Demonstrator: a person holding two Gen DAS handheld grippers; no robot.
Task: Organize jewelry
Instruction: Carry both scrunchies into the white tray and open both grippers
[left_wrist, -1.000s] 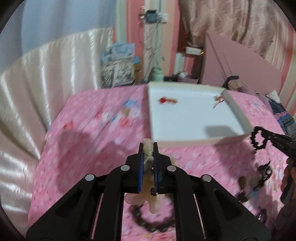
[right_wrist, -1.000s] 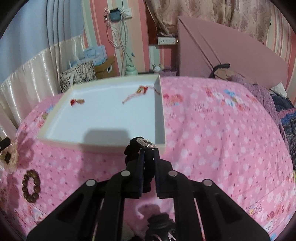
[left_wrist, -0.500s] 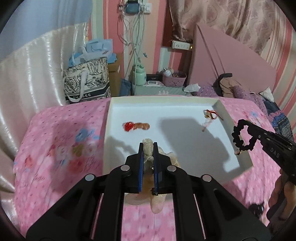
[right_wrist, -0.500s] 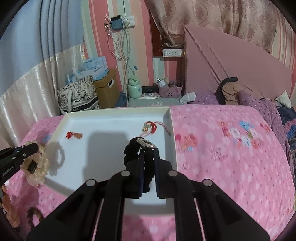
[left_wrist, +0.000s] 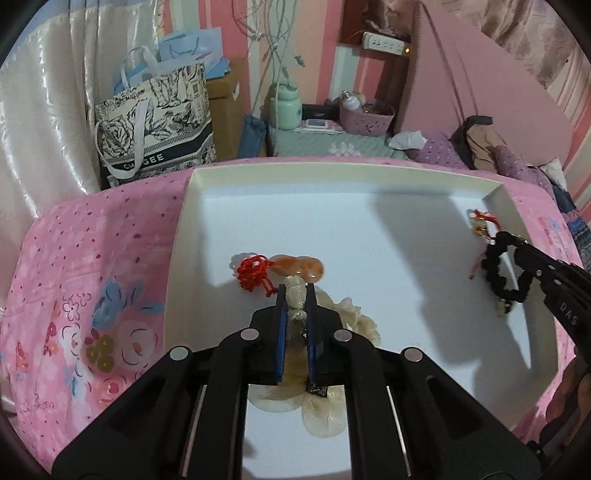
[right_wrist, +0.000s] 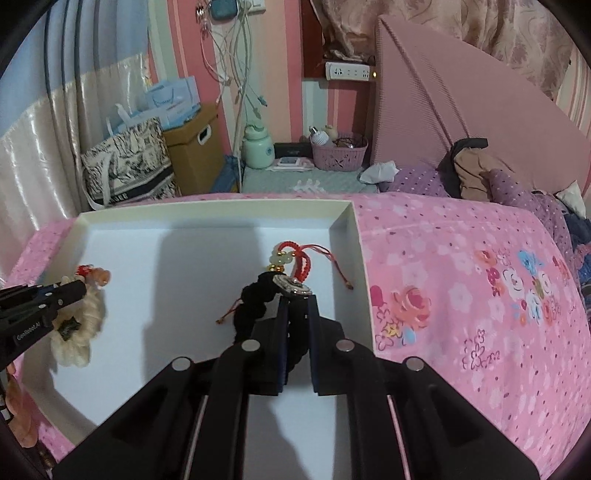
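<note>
My left gripper (left_wrist: 295, 295) is shut on a cream fabric scrunchie (left_wrist: 354, 325) and holds it over the white tray (left_wrist: 332, 171), just short of a red-cord amber charm (left_wrist: 280, 271). The right wrist view shows it at the left (right_wrist: 79, 291). My right gripper (right_wrist: 297, 301) is shut on a black beaded bracelet (right_wrist: 258, 295) with a silver charm, over the tray's (right_wrist: 221, 206) right part, next to a red-cord jade bracelet (right_wrist: 291, 258). The left wrist view shows the black bracelet (left_wrist: 506, 269) at the right.
The tray lies on a pink floral bedspread (right_wrist: 461, 295). Behind the bed stand a printed tote bag (left_wrist: 155, 122), a cardboard box (right_wrist: 192, 147), a green bottle (right_wrist: 258, 146) and a pink basket (right_wrist: 338, 155). A pink headboard (right_wrist: 461, 110) and clothes are at the right.
Both grippers have moved forward from the bedspread to over the tray, each still holding its piece. The red charms in the tray now lie just ahead of the fingertips.
</note>
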